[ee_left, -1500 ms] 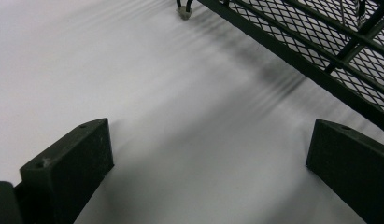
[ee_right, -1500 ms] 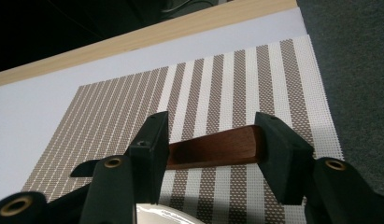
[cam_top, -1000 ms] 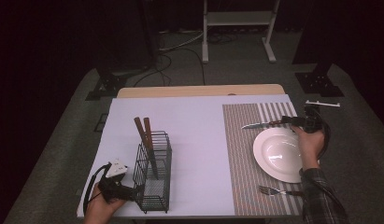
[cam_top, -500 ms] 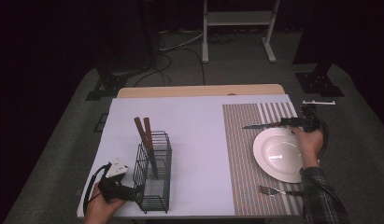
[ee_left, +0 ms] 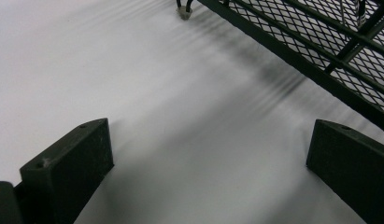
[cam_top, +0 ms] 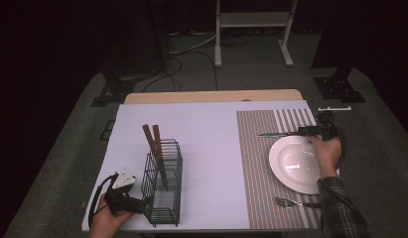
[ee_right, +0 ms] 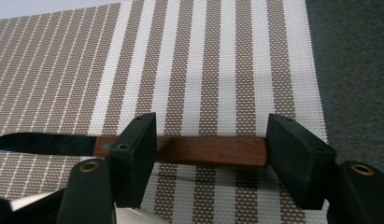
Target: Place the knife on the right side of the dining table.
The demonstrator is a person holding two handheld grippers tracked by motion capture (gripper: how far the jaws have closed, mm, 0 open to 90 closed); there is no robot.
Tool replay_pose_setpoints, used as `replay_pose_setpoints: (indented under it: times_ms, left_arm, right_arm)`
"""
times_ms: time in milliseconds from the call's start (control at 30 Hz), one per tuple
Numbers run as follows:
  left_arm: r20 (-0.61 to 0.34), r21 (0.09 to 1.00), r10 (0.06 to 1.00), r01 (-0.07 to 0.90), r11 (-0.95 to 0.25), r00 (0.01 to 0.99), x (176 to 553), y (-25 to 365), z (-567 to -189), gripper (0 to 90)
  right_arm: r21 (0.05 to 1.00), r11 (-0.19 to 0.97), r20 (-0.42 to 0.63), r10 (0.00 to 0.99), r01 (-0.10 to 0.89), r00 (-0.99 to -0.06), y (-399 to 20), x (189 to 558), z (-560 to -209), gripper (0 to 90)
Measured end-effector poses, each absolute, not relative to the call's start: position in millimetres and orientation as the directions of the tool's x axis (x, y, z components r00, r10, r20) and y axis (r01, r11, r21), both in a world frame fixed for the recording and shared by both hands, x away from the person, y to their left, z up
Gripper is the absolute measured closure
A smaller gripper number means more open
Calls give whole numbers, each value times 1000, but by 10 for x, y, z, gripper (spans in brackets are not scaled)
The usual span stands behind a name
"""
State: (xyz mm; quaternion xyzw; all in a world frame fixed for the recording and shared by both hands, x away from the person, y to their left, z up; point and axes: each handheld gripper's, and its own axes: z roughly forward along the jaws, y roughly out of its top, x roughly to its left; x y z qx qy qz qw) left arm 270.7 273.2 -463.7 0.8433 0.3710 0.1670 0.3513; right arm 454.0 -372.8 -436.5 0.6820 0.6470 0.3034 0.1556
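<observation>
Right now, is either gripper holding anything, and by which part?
Nothing is held. The right gripper is open, its jaws spread along the knife handle. The left gripper is open over bare table beside the basket.

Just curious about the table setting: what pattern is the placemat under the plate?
The placemat is woven in brown and white stripes; the right gripper view shows it best.

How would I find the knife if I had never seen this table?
Look for the striped placemat on the table's right side, then the white plate on it. The knife lies flat just beyond the plate's far edge. Unlike the silver fork on the plate's near side, it has a dark blade and a brown wooden handle, between the right tool's open jaws.
</observation>
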Motion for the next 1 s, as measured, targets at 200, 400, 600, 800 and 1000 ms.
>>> replay_pose_setpoints:
  times_ms: [200,400,600,800,1000]
  left_arm:
    - [21,717,743,508,-478,669,2707,2732,-4637,0]
    - [19,715,743,510,-478,669,2708,2732,-4636,0]
    - [20,716,743,510,-478,669,2707,2732,-4636,0]
    - [20,715,743,510,-478,669,2707,2732,-4636,0]
    - [20,716,743,510,-477,669,2707,2732,-4637,0]
  right_arm:
    - [611,-118,203,979,783,-11,-3731,4536,-4357,338]
    - [642,-132,220,975,755,-15,-3766,4476,-4306,329]
    - [678,-98,217,973,728,-71,-3725,4388,-4231,284]
    - [716,-56,193,974,696,-121,-3610,4311,-4162,169]
    - [731,-29,177,973,681,-148,-3477,4237,-4096,12]
